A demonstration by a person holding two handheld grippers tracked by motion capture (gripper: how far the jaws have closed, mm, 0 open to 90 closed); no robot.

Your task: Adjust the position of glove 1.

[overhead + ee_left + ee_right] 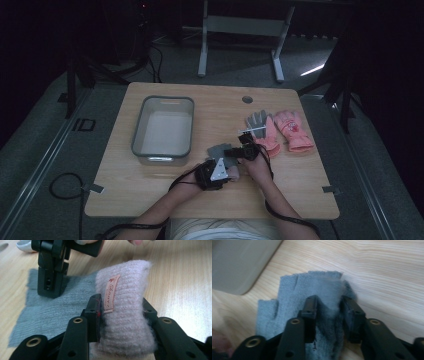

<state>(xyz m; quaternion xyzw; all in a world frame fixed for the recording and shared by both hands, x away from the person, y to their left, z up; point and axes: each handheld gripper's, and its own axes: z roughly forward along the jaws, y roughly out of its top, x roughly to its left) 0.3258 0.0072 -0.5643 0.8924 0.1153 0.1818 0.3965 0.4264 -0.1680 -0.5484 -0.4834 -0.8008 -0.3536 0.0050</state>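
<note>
A grey knit fingerless glove [220, 150] with a pale pink cuff [125, 287] lies flat on the wooden table [150, 185], in front of the bin. My left gripper [227, 172] [122, 305] is shut on the pink cuff, whose small label faces up beside the left jaw. From the other side my right gripper [232, 150] [329, 302] reaches onto the glove's finger end [312, 282], shut on a raised fold of grey fabric. In the left gripper view, the right gripper [50, 293] stands on the grey part [45, 312].
A grey plastic bin [137, 125] stands at the left-centre of the table, its corner [234, 262] close to the glove. A grey-and-pink glove [262, 127] and a pink glove [294, 130] lie at the right. A cable hole [247, 99] sits near the far edge.
</note>
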